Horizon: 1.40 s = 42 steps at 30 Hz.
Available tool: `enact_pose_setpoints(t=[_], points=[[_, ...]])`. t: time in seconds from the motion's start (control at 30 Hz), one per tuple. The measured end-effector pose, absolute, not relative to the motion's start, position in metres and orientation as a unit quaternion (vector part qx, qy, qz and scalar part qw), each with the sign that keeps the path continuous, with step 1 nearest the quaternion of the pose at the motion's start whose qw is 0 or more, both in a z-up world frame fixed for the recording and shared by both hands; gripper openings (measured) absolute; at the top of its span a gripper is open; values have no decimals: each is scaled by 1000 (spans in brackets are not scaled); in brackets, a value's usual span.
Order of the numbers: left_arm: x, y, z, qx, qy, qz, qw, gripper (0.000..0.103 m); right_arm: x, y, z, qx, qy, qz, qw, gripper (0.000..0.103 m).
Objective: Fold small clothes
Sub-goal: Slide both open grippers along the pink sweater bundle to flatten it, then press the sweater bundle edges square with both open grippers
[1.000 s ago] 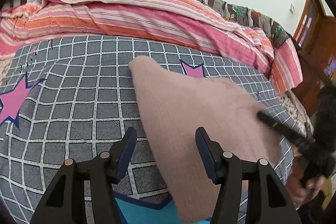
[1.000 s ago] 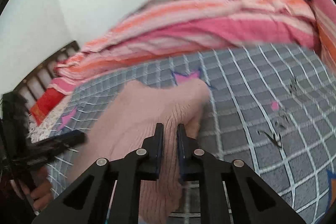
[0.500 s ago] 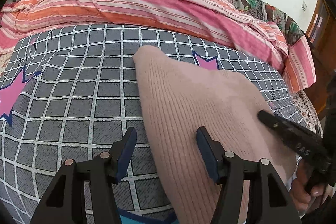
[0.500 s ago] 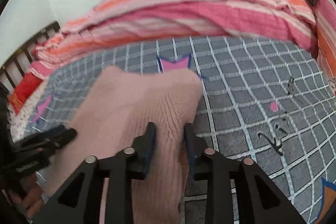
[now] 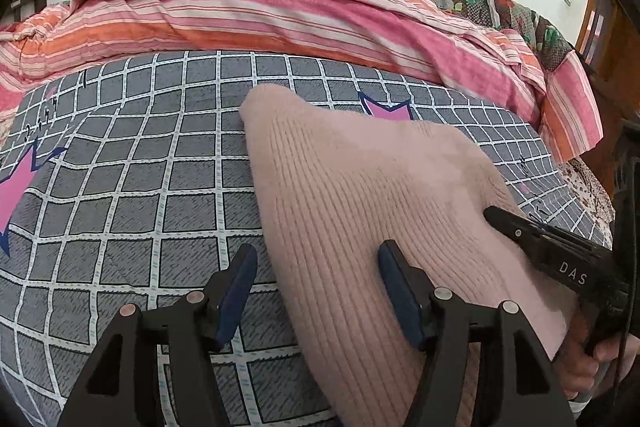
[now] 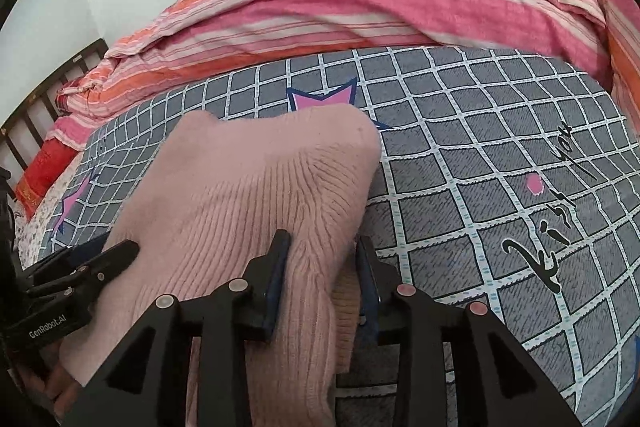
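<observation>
Two grippers, one pink knit garment: it lies flat on the grey checked bedspread of the bed, w/ a striped pink-orange quilt bunched along the far side. My left gripper has its fingers apart, and they've just been opening a bit further; the knit's left edge runs between them, one finger over bare bedspread, the other over the knit, neither pad pressing on it. My right gripper straddles the garment's right edge, fingers parted after just opening, cloth bunched between them; the left pad sits against the knit but the right one stands clear, so I read it as a let-go, not a hold. The same right gripper shows in the left wrist view, resting over the knit's right side, my hand behind it. Handling, as I judge it: ribbed knit, soft, light, stretchy, no stiffness at all, so it'll sag and drag if lifted by one point, and the pile grips the bedspread rather than slides. Not fragile, but ribs can snag on a finger tip. Best hold, I'd say: pinch thru both layers at an edge or corner, near the hem on each side, both grippers level, so the fold lands square.
</observation>
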<state>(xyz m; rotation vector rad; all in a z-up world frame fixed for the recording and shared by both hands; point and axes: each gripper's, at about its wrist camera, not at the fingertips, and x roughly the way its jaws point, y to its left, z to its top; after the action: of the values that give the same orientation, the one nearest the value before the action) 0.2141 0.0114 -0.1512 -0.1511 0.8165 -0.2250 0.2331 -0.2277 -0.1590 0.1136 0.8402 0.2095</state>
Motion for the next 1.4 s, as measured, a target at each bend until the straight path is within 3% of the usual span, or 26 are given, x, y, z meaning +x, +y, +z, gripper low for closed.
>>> enact_pose_setpoints(t=[0.3,0.67,0.7,0.8,1.0,1.4], points=[[207,22,-153,-126,412,-149,890,63,237,-227,-158,50,412,101,904,30],[167,16,-160,-90,416,-186,886,65,235,-226,-157,50,413,102,904,31],[168,18,-158,-97,419,-188,883,65,234,-225,-155,45,412,100,904,32],[171,25,-139,-102,396,-193,892,64,232,-222,-147,6,406,76,911,52],[202,30,-128,-88,393,-149,903,64,238,-226,-130,10,398,92,913,52],[218,10,-152,-35,380,-126,916,71,246,-232,-163,38,405,106,907,55]])
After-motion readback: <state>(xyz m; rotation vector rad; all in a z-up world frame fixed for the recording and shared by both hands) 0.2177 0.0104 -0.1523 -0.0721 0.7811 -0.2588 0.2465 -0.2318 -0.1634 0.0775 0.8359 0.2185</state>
